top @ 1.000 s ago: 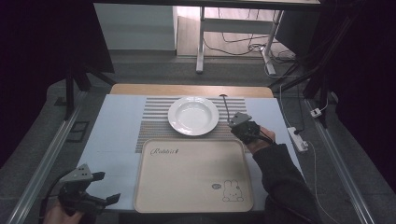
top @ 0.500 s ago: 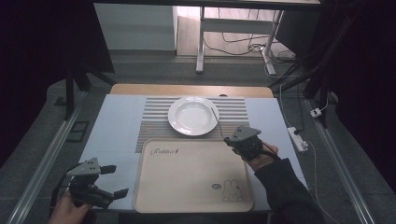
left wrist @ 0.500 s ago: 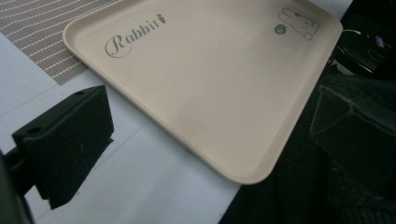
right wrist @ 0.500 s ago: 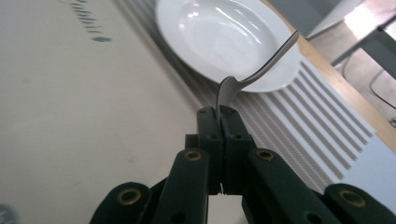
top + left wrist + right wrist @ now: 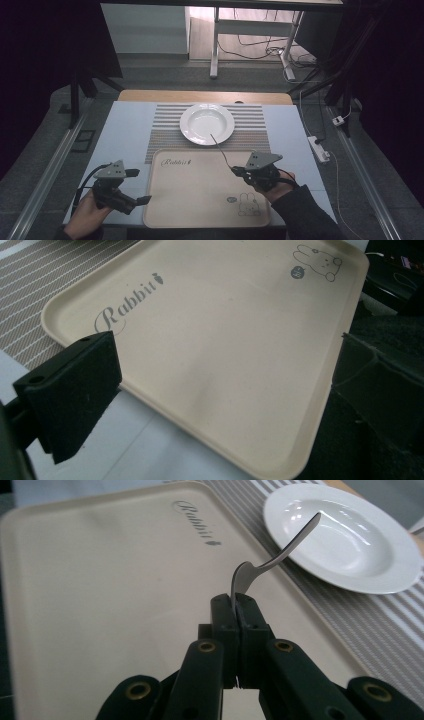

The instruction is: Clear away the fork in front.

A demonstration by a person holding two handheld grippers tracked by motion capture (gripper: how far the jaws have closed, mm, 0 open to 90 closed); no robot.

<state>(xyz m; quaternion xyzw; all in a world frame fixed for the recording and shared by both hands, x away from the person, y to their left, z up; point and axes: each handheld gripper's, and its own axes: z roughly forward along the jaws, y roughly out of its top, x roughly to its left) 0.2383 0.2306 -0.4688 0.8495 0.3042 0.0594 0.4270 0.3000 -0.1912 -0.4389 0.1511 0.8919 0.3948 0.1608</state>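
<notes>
A beige tray (image 5: 200, 200) printed with "Rabbit" and a bunny lies at the table's near middle. Behind it a white deep plate (image 5: 207, 123) rests on a striped placemat (image 5: 165, 135). My right gripper (image 5: 235, 171) hovers over the tray's right part, shut on a metal spoon (image 5: 221, 150) whose free end slants up toward the plate. In the right gripper view the gripper (image 5: 239, 602) clamps the spoon (image 5: 280, 552) edge-on, with the plate (image 5: 350, 545) beyond. My left gripper (image 5: 139, 186) is open at the tray's near left corner. In the left gripper view its pads (image 5: 75, 390) straddle the tray (image 5: 225, 330).
The pale blue table top (image 5: 120, 130) ends in a wooden strip (image 5: 200, 96) at the far edge. A white power strip (image 5: 319, 148) and cables lie on the floor to the right. Metal rails (image 5: 45, 175) run along both sides of the table.
My right gripper has drawn back from beside the plate to over the tray, carrying the spoon. My left gripper has moved right and forward to the tray's near left corner.
</notes>
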